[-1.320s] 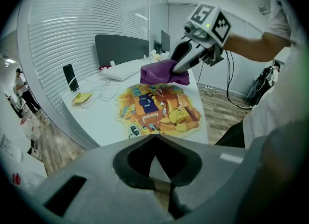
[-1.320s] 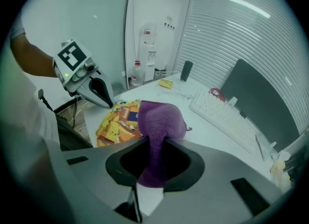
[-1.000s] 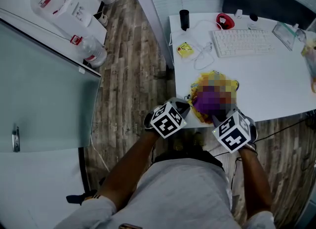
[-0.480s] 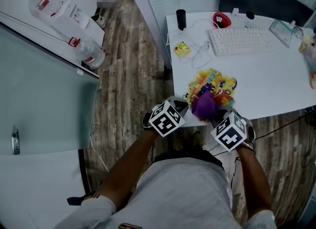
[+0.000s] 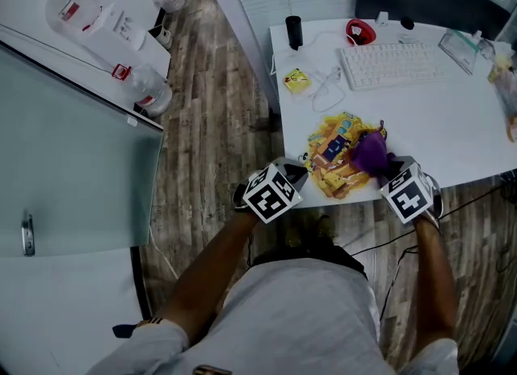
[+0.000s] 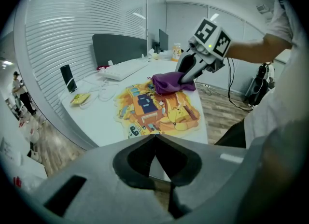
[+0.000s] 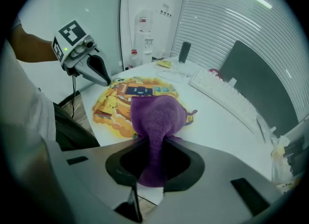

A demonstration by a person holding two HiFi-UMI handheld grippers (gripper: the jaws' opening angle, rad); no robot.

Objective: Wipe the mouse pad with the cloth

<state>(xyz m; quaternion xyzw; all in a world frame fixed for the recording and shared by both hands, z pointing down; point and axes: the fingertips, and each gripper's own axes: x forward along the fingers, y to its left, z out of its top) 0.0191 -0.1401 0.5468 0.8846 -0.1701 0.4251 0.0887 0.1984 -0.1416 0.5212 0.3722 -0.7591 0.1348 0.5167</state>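
A colourful yellow cartoon mouse pad (image 5: 335, 163) lies at the near edge of the white desk (image 5: 452, 139). My right gripper (image 5: 388, 173) is shut on a purple cloth (image 5: 371, 152), which rests on the pad's right part. In the right gripper view the cloth (image 7: 157, 114) trails from between the jaws onto the mouse pad (image 7: 113, 105). My left gripper (image 5: 300, 174) hovers off the pad's near left corner, shut and holding nothing. The left gripper view shows the mouse pad (image 6: 157, 109), the cloth (image 6: 169, 82) and the right gripper (image 6: 186, 76).
Farther back on the desk are a white keyboard (image 5: 392, 65), a looped white cable (image 5: 329, 90), a yellow packet (image 5: 296, 82), a black cylinder (image 5: 293, 31) and a red object (image 5: 361, 32). Wooden floor lies left of the desk, with water bottles (image 5: 149, 86) by a glass partition.
My right gripper has dragged the purple cloth to the right across the mouse pad, from its near middle to its right side. The left gripper has stayed where it was.
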